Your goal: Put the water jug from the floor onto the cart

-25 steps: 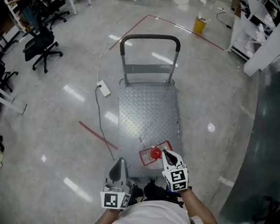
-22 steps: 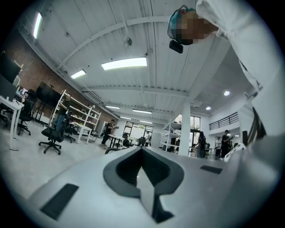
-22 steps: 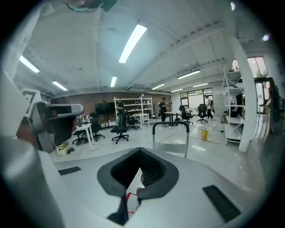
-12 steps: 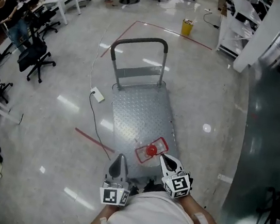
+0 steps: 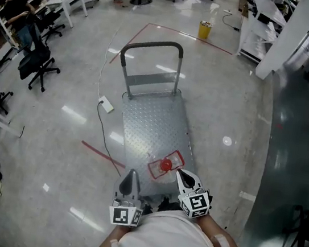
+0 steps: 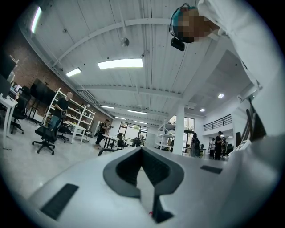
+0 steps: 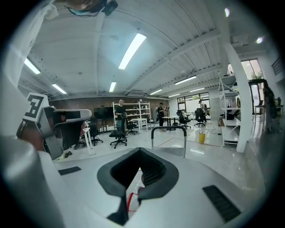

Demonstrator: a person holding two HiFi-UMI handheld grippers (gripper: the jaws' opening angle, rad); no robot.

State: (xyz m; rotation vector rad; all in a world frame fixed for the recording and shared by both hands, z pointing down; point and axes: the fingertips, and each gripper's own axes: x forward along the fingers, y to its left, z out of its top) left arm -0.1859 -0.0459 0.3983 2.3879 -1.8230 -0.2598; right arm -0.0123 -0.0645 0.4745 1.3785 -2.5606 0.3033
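**Water jug at the near end of a cart, both claws empty**

A clear plastic water jug with a red cap and red trim [image 5: 165, 165] sits on the grey, diamond-patterned metal deck of a flat platform cart [image 5: 149, 119]. Seen from above, its cap faces up, so it appears to stand upright. It is close to the cart's near edge, toward the near right corner. It is well apart from the looped grey push handle [image 5: 154, 46] at the far edge. By the look of it, the jug is already off the floor and in place.

The right claw [image 5: 183, 177] hangs just beside the jug on its near side. Its tips are pressed together and pinch nothing, and the right gripper view shows only a sliver of red beneath them. The left claw [image 5: 130, 177] hangs by the near left corner, apart from the jug, also pressed together and empty.

Several things could go wrong from here.
- The jug has little deck between it and the near edge, so a nudge from the right claw could tip it or push it off.
- The cart stands on a glossy grey floor [image 5: 60, 135]. If it rolls or is jolted, the tall jug could slide or topple.
- A white cable with a power strip [image 5: 106, 105] lies on the floor just off the cart's left edge. It could catch a wheel and stop the cart sharply.
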